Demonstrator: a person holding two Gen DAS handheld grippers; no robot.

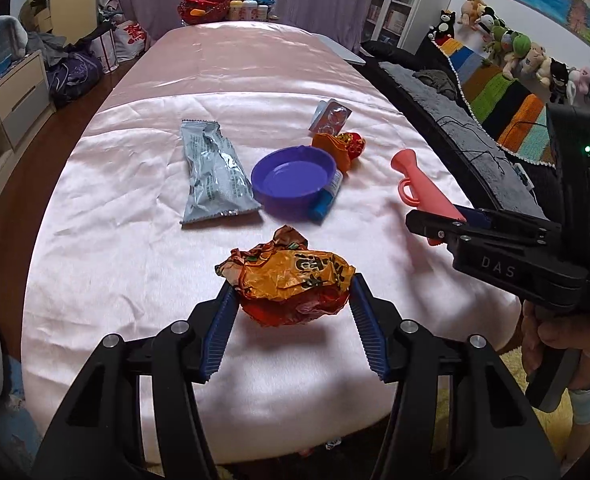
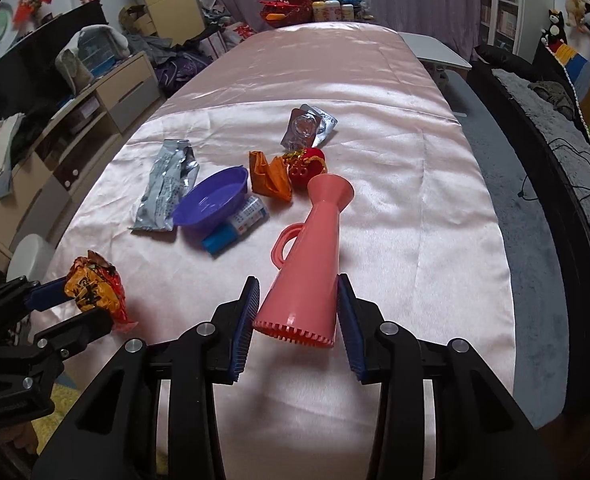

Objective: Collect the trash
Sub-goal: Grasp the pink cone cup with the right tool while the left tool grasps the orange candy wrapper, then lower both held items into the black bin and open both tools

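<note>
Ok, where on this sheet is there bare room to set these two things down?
The far half of the pink sheet is bare, as is its right side beyond the pink horn. The middle is crowded: silver wrapper, purple dish, blue tube, orange wrapper, blister pack.

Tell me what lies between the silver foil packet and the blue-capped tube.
The purple dish lies between the silver foil packet and blue-capped tube, its rim overlapping the tube; both wrist views show it.

The left gripper [image 1: 291, 300] angles downward, its blue pads clamped on a crumpled orange wrapper [image 1: 291, 280]. Beside it, the right gripper [image 2: 297, 312], gripped by a bare hand [image 1: 543, 344], pinches a pink horn-shaped toy [image 2: 307, 264].
</note>
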